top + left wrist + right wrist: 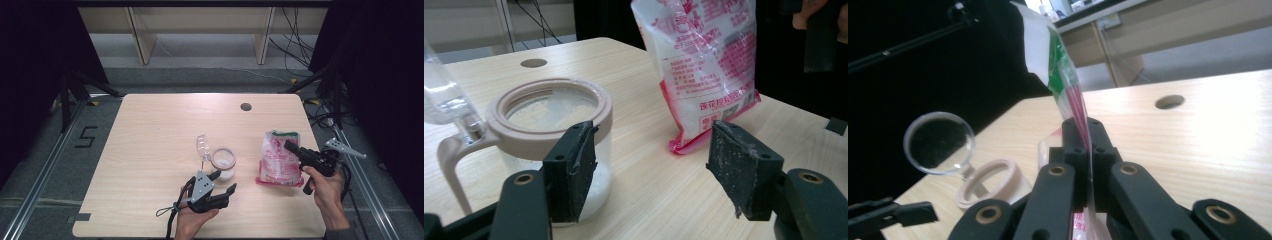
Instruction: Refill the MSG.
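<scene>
Right tool (pixel 1088 165) clamped on one pink-printed bag (pixel 278 159), held upright, base on bench (pixel 150 150) | left tool (pixel 654 165) gaping, empty, just beside one jar (pixel 223 162) | jar: white granules inside, lid (pixel 202 145) flipped open, level hard to judge | bag contents white, top cut off in left gripper view

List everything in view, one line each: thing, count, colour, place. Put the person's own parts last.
jar: 1, clear glass with beige rim and handle, white grains inside, table centre.
lid: 1, clear, flipped open, standing up at the jar's far-left edge.
bag: 1, clear with pink print and green top, white contents, right of the jar.
table: 1, light wood, dark round hole near far edge.
left gripper: 1, black, open, just in front of the jar.
right gripper: 1, black, shut on the bag.
hands: 2, at the near edge.
</scene>
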`<state>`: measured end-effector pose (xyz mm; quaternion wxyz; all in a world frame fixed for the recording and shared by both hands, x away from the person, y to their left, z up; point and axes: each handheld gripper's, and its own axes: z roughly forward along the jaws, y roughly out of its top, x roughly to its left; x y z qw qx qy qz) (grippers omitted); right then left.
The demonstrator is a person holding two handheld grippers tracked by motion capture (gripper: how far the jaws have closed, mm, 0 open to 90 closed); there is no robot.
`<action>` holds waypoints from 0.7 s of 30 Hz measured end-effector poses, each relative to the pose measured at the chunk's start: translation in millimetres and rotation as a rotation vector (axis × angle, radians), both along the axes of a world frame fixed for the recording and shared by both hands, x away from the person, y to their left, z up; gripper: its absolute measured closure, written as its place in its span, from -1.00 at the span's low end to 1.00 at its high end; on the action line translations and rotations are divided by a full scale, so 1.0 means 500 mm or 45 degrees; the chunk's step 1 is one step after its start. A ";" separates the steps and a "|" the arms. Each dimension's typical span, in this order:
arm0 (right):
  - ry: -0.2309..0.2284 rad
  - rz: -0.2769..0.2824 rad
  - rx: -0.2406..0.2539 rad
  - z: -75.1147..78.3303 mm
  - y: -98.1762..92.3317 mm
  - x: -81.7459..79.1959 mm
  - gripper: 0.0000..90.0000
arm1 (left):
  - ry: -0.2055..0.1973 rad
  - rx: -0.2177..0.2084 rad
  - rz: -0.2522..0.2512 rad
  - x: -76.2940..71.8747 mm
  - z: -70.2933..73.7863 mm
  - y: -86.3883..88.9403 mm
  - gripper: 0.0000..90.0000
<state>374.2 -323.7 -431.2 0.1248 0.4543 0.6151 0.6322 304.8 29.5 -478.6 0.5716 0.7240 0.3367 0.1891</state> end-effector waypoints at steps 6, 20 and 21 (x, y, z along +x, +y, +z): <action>0.040 -0.028 -0.013 -0.025 -0.010 0.011 1.00 | -0.008 0.010 0.009 0.003 -0.003 0.007 -0.23; 0.098 -0.078 -0.092 -0.059 -0.030 0.025 1.00 | 0.014 0.006 0.042 0.008 -0.006 0.018 -0.24; 0.091 -0.092 -0.109 -0.059 -0.030 0.026 1.00 | 0.015 0.010 0.041 0.008 -0.005 0.018 -0.24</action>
